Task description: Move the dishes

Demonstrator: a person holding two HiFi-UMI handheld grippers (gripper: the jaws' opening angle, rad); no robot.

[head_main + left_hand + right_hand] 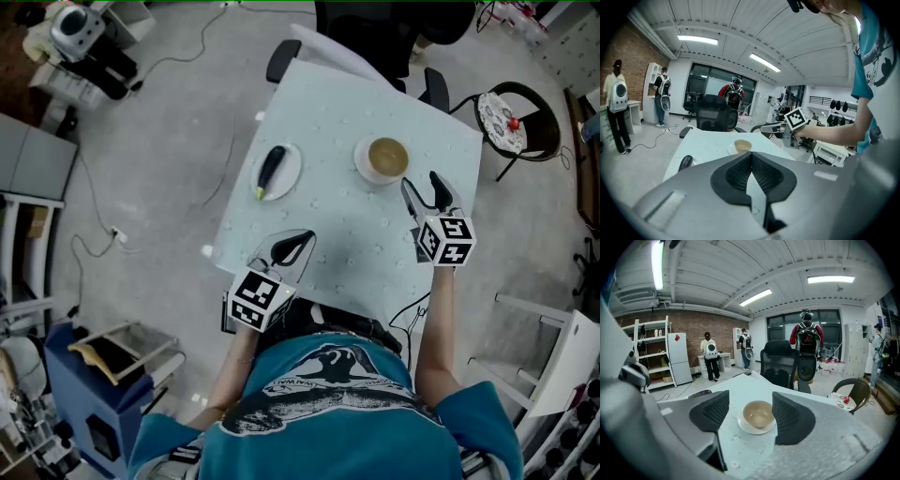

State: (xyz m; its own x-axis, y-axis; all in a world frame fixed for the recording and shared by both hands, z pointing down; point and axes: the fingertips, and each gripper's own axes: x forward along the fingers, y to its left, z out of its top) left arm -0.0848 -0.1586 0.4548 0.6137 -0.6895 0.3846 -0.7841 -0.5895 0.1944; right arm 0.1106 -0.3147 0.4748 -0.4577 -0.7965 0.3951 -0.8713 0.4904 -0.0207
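Note:
A pale square table [347,234] holds two dishes. A white plate [277,171] with a dark, long vegetable [270,169] lies at the left. At the far right, a beige bowl [386,157] rests on a white saucer [367,167]. My left gripper [292,248] hovers over the near edge, shut with nothing in it, short of the plate. My right gripper [427,194] is open just in front of the bowl. In the right gripper view the bowl [758,415] shows between the open pads, a little beyond them. The left gripper view shows the bowl [742,146] and the vegetable [685,162] far ahead.
A black office chair [375,37] stands at the table's far side and a round wicker chair [514,117] at its right. Cables [103,234] trail over the floor at the left. A blue cart [94,394] is near left, a white rack [553,366] near right. People stand in the background.

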